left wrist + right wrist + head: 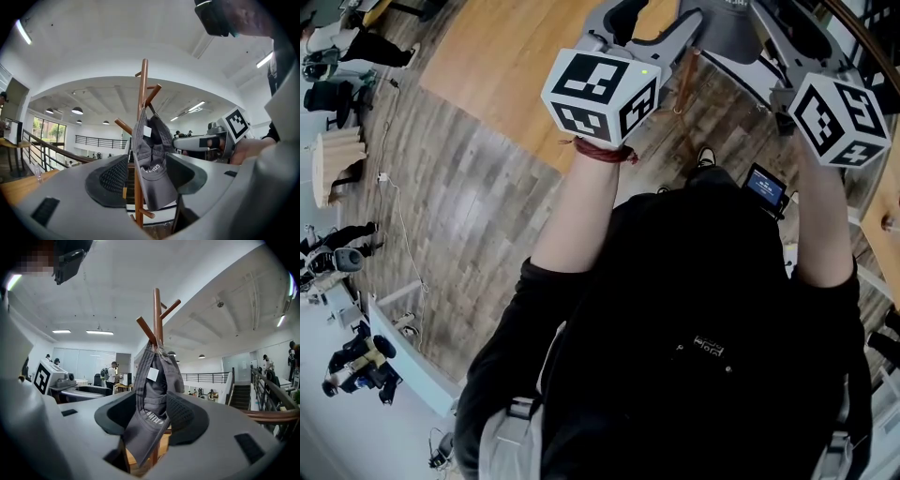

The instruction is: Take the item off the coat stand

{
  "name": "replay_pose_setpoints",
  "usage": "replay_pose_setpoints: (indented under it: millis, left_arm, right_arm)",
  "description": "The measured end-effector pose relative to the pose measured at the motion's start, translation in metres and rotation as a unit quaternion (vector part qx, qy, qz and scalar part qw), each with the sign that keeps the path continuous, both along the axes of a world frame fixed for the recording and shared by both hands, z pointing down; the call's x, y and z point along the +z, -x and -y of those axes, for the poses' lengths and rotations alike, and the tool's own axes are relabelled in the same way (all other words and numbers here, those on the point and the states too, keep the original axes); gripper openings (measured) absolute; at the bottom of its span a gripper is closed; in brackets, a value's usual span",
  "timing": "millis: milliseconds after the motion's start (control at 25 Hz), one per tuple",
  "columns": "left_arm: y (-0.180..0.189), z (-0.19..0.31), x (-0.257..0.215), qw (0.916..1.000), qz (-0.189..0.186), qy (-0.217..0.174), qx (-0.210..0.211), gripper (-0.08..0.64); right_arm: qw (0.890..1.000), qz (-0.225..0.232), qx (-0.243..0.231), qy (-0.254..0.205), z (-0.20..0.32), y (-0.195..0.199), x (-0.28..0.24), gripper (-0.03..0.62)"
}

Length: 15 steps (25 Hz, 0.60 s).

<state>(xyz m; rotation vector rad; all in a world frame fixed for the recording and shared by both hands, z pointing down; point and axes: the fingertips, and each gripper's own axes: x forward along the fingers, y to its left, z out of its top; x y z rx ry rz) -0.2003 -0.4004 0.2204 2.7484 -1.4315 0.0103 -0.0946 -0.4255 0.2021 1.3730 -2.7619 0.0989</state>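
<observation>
**Cap on the stand, both grippers open around it**

So both hand-held grippers are up at the coat stand (143, 89), coming at it from two sides and pointing roughly level.

The left gripper (147, 177) has its jaws spread wide. The grey cap (152, 159) hangs right in the gap between them, brim down. Neither pad looks like it's squeezing the fabric. Whether the cap brushes the pad on that gripper's right side, I honestly can't tell.

Same deal for the right gripper (151, 417): the jaws are wide apart and the cap dangles in the middle. Its brim drops low between the pads, in front of the wooden pole.

The cap hangs from a peg near the top of the pole, so the peg sits above and just ahead of both sets of jaws. A little white tag (153, 374) inside the cap faces the right gripper. There's some lettering lower down, too small to read.

From the left gripper's side, the right gripper shows off to its right, past the cap. From the right gripper's side, the left one sits off to its left.

Looking down from the head, both marker cubes (600, 94) are raised in front of the person. There's a red band (602, 150) on the left wrist, and the wood floor (469, 197) is far below the grippers.
</observation>
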Motion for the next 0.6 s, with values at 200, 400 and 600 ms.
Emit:
replay_pose_setpoints:
  millis: [200, 400, 600]
  left_arm:
    - [-0.007, 0.004, 0.013, 1.0, 0.002, 0.006, 0.006, 0.253]
    - [-0.007, 0.011, 0.018, 0.9999, 0.003, 0.013, 0.008, 0.253]
    - [-0.011, 0.022, 0.009, 0.9999, -0.003, 0.011, 0.006, 0.253]
  right_arm:
    - [0.999, 0.014, 0.029, -0.019, 0.002, -0.015, 0.001, 0.195]
    - [0.999, 0.014, 0.028, -0.008, 0.013, -0.013, 0.009, 0.195]
    - [1.0, 0.016, 0.014, -0.002, 0.019, -0.014, 0.004, 0.195]
